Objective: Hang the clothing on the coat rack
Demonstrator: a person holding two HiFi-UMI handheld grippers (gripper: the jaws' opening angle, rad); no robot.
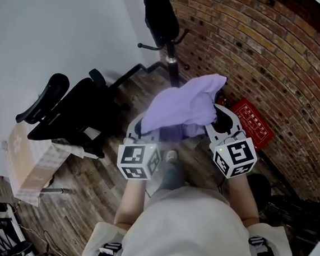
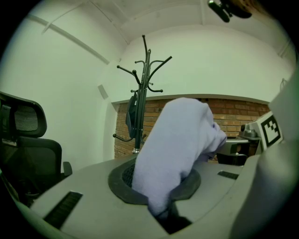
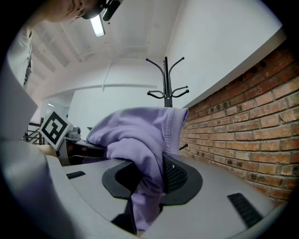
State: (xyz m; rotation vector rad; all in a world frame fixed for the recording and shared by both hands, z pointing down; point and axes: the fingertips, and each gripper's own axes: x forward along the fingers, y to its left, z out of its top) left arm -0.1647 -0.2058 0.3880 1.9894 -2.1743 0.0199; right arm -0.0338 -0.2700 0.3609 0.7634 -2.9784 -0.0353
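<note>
- We find the left gripper (image 1: pixel 139 128) and right gripper (image 1: pixel 219 122) both pinching the lilac knit garment (image 1: pixel 187 103), sharing its weight.
- Ahead, mid-frame, the black metal coat rack (image 2: pixel 145 70) awaits it.

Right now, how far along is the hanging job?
Done: purple garment picked up, clamped in left tool and right tool. In hand: it is held up facing the coat rack. Left: reaching the rack and draping it over a hook.

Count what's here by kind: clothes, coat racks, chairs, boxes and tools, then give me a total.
Purple garment: 1
Coat rack: 1
Dark item hanging on it: 1
Office chair: 1
Cardboard box: 1
Tools: 2, left tool and right tool
Total: 7
</note>
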